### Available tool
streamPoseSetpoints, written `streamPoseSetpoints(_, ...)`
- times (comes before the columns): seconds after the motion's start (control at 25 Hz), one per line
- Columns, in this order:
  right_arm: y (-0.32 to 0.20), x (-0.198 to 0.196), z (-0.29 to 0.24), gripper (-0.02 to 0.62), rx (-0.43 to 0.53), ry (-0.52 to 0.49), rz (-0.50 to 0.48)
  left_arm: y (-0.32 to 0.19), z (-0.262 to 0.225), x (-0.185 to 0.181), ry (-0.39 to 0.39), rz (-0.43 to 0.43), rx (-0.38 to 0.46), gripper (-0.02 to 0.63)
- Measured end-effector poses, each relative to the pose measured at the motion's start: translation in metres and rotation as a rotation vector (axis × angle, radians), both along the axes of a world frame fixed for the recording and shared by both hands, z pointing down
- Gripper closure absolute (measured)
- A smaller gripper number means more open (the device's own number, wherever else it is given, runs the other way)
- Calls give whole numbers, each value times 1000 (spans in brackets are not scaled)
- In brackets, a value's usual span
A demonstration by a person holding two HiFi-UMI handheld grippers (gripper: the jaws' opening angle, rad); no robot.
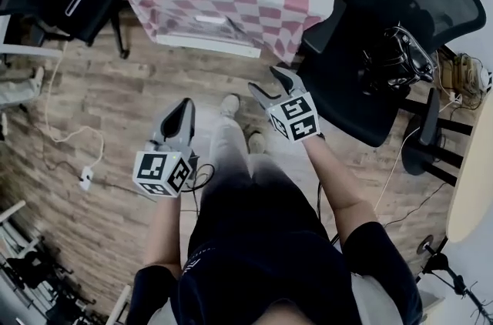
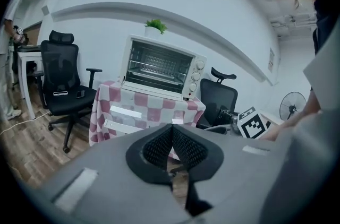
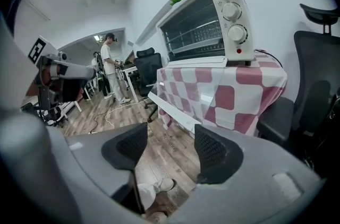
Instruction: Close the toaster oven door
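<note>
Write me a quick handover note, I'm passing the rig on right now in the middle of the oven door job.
Left gripper: shut, empty, well short of the oven.
Right gripper: open, empty, also short of it.
Toaster oven sits on the checkered tablecloth; its door hangs open.
Done: nothing visible yet.
To do: reach the door and swing it up shut.

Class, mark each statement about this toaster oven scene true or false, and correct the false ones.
1. The toaster oven has its door hanging open. True.
2. The right tongs grip the door. False: they are open, empty and short of the oven.
3. The left tongs are shut. True.
4. The tablecloth is plain white. False: it is checkered.
</note>
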State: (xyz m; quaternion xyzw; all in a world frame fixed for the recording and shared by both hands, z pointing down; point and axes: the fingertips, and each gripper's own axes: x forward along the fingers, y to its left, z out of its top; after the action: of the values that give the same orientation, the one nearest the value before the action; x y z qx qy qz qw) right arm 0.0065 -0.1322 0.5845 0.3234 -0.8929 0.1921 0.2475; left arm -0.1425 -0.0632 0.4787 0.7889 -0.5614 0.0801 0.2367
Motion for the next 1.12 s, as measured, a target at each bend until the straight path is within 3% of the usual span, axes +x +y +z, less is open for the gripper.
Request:
streamPoseSetpoints(0.32, -47, -9, 48, 317, -24, 32, 72, -56, 30, -21, 34, 51, -56, 586)
streamPoseSetpoints(0.68, -76, -31, 83, 299, -1, 46, 31, -105, 49, -31, 28, 118, -109, 586)
streamPoseSetpoints(0.88, -86, -44, 91, 299, 26, 0, 27, -112, 59, -38, 11, 130, -139, 586)
streamPoseSetpoints(1.12, -91, -53, 93, 299, 80, 13, 2, -114, 67, -41, 9, 134, -161, 586)
